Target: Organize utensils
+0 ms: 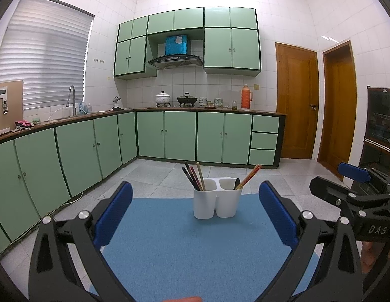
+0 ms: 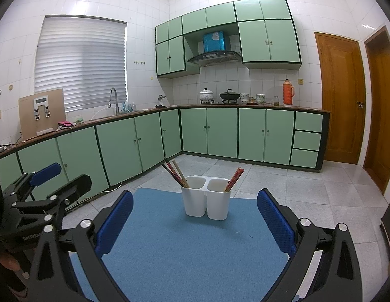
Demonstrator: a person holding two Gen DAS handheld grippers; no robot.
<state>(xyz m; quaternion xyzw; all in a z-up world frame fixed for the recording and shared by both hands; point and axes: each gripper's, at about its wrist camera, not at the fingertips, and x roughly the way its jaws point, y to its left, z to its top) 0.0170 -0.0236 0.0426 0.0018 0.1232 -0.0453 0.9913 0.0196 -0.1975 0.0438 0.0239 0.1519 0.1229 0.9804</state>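
Observation:
A white two-compartment utensil holder point(image 1: 217, 202) point(image 2: 206, 198) stands upright on a blue mat point(image 1: 185, 246) point(image 2: 185, 246). Its left compartment holds several chopsticks point(image 1: 193, 178) point(image 2: 175, 173). Its right compartment holds red chopsticks point(image 1: 250, 176) point(image 2: 234, 178) and a dark spoon point(image 1: 237, 183). My left gripper point(image 1: 195, 216) is open and empty, well short of the holder. My right gripper point(image 2: 195, 220) is open and empty, also short of it. Each gripper shows at the side of the other's view: the right one point(image 1: 346, 183), the left one point(image 2: 51, 178).
The mat lies on a light table over a tiled floor point(image 2: 321, 188). Green cabinets point(image 1: 180, 136) and a counter with pots and an orange thermos point(image 1: 246, 97) run along the far walls. Wooden doors point(image 1: 295, 105) stand at the right.

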